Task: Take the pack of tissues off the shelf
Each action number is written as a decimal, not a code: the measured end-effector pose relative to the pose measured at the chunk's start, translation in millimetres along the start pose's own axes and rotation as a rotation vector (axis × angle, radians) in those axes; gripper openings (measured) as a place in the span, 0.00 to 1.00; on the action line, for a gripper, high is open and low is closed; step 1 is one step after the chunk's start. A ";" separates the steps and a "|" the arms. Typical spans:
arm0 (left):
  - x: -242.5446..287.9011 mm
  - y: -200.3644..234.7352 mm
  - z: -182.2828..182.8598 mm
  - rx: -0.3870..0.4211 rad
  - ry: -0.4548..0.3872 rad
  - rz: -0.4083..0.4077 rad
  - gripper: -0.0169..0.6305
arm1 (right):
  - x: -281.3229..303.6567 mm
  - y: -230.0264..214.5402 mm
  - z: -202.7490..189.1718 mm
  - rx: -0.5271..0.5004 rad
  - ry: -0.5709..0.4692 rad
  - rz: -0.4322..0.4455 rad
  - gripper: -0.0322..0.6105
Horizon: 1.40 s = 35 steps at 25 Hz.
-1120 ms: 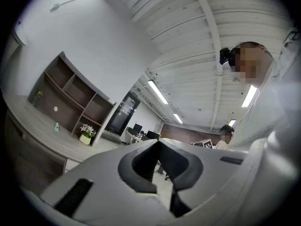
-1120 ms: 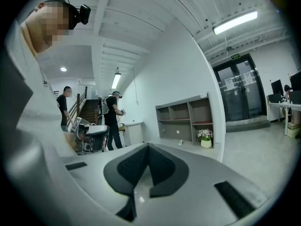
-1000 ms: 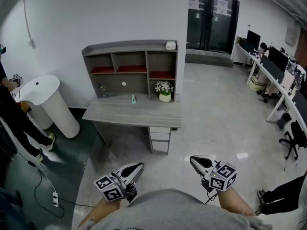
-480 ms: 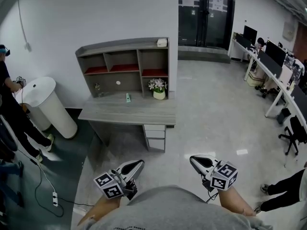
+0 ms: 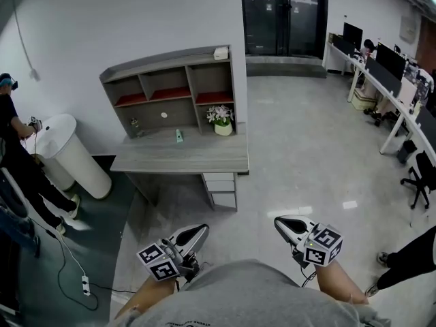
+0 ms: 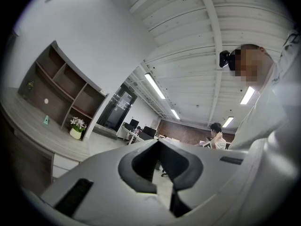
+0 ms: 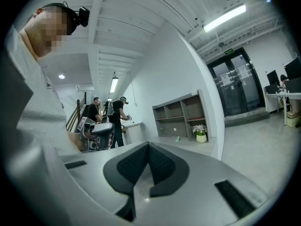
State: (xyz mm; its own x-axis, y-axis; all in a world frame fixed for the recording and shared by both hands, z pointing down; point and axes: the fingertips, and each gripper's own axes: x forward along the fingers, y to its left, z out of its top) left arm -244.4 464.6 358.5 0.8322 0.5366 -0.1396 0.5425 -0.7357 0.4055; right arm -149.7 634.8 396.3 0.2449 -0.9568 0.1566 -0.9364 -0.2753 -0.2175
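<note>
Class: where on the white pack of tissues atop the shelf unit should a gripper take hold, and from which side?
Probably by the left and right ends of the pack of tissues, coming in level from the front. It lies flat at the right end of the shelf unit, with the wall behind.

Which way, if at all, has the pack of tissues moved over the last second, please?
No. The pack of tissues still lies at the right end of the shelf top, just as before. Only the head view itself has shifted.
</note>
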 end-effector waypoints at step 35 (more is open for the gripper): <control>17.3 379.7 151.3 -0.058 0.033 -0.184 0.04 | 371.7 -116.8 94.9 -0.051 0.056 -0.136 0.09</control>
State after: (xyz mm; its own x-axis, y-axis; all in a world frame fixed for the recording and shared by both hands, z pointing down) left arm -6.7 132.0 373.4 0.7147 0.6741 -0.1867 0.6768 -0.5991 0.4278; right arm 74.5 302.4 388.5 0.3569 -0.9040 0.2354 -0.9076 -0.3952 -0.1415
